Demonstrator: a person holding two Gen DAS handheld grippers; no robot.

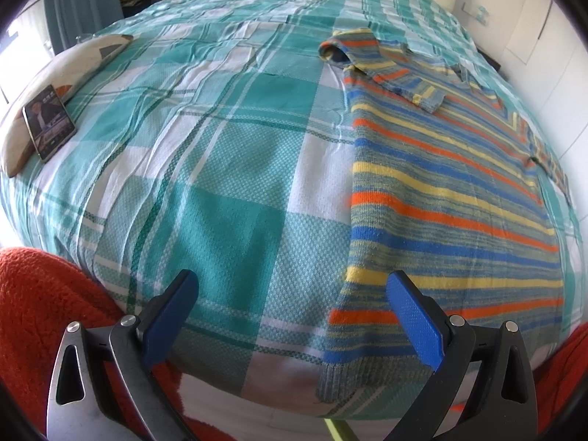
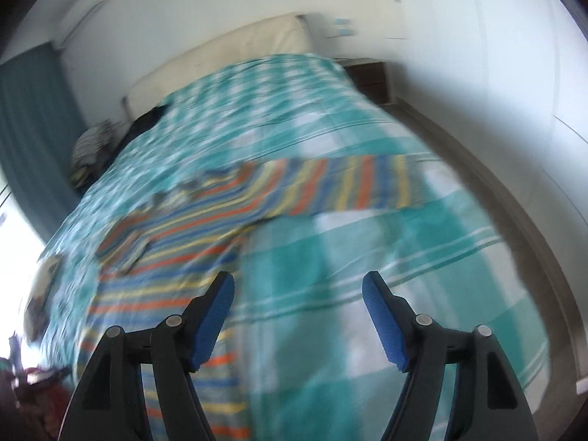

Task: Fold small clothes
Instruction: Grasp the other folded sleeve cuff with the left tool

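Note:
A small striped knit sweater (image 1: pixel 452 198), in blue, orange, yellow and grey, lies flat on the teal-and-white checked bedspread (image 1: pixel 228 169). Its left sleeve (image 1: pixel 389 70) is folded in across the chest. My left gripper (image 1: pixel 294 286) is open and empty, hovering above the bed's near edge, with its right finger over the sweater's lower left hem. In the blurred right wrist view the sweater (image 2: pixel 205 220) lies to the left with its other sleeve (image 2: pixel 352 187) stretched out to the right. My right gripper (image 2: pixel 298 286) is open and empty above the bedspread (image 2: pixel 367 294), just right of the sweater's body.
A phone (image 1: pixel 47 121) leans on a pillow (image 1: pixel 62 84) at the bed's left side. An orange fleece blanket (image 1: pixel 47 294) lies at the near left edge. A cream headboard (image 2: pixel 220 58), a dark nightstand (image 2: pixel 371 77) and a pile of clothes (image 2: pixel 92 150) stand at the far end.

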